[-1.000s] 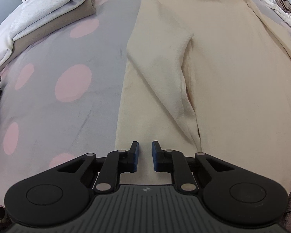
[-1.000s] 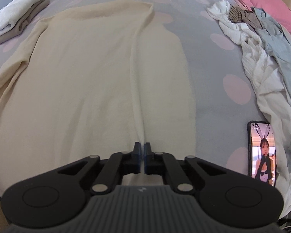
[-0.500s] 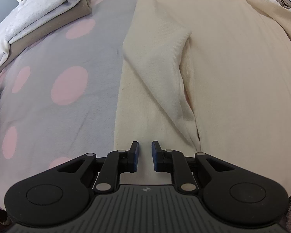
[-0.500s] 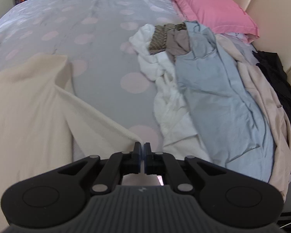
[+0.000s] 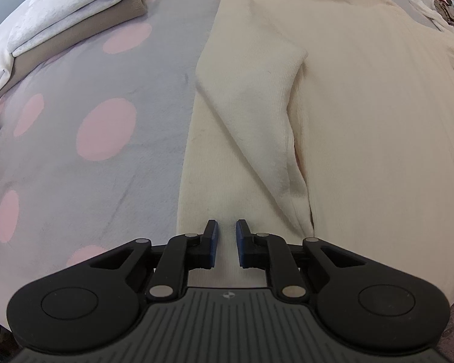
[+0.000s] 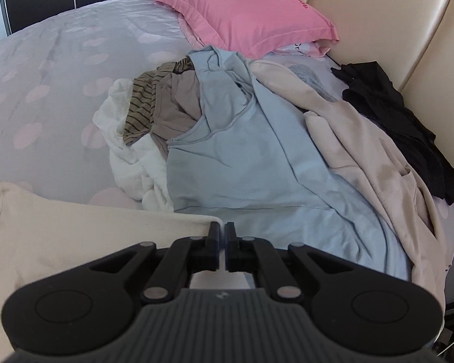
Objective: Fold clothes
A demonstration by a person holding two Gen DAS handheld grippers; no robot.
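Cream sweater (image 5: 363,121) lies flat on the bed (image 5: 75,181), hem end nearest the left gripper (image 5: 226,240); in the left view one sleeve (image 5: 257,112) is already folded in across the body, the rest still spread full length. Left gripper sits low over the near left corner of the sweater, jaws have just been closing, a narrow gap still showing with cream fabric seen in it; can't tell if the pads actually pinch cloth yet. Right gripper (image 6: 222,243) has its jaws all but touching, cream cloth seen just below and left of the tips; looks like it holds the sweater's right edge or sleeve, but the contact itself is hidden, so that's a judgement. Its camera now faces the unsorted heap: blue top (image 6: 257,157), white garment (image 6: 130,157), striped piece (image 6: 145,103), beige garment (image 6: 378,157), black one (image 6: 402,121), with a pink pillow (image 6: 242,9) behind by the headboard (image 6: 393,21). Done so far: a folded stack (image 5: 60,21) at the far left of the bed, plus the one sleeve. Left: second sleeve, body folds, then the whole heap. Early-to-mid, I'd say.
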